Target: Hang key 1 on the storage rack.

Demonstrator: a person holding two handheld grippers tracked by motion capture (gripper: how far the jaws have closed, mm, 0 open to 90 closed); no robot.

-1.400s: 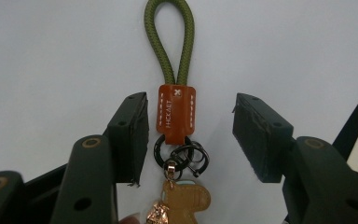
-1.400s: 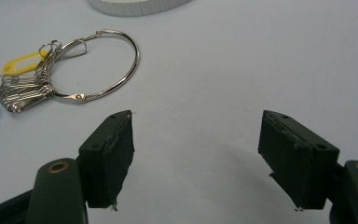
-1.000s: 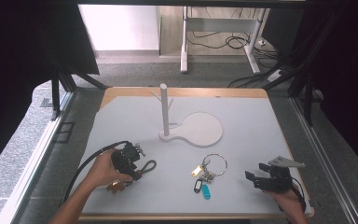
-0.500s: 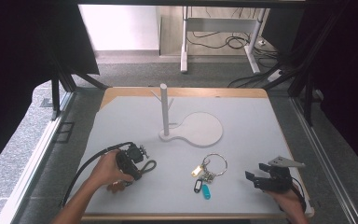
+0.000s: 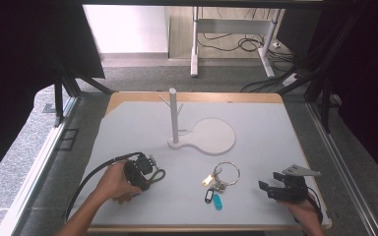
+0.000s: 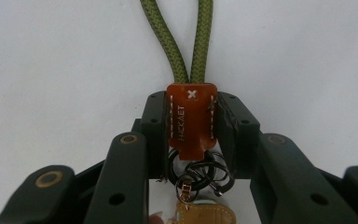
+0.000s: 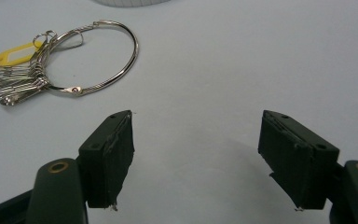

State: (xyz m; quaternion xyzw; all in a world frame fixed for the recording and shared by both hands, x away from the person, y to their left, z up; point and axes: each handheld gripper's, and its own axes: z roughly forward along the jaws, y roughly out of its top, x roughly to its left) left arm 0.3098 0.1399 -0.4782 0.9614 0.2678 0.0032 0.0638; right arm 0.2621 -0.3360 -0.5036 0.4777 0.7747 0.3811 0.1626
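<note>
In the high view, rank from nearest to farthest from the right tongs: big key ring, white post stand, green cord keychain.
From the right tongs:
1. Big key ring, just left of them, with its tags.
2. Green cord keychain, across the mat in the left tongs.
3. White post stand, far up near the mat's middle.

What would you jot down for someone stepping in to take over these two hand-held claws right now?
Left gripper: its jaws have just closed on the orange leather tab of the green cord keychain, low at the mat.
Right gripper: open, holding nothing, near the big key ring.
Peg stand: nothing hangs on it.
Done: keychain gripped.
Left, probably: hang the keychain on the stand, then the key ring.
</note>
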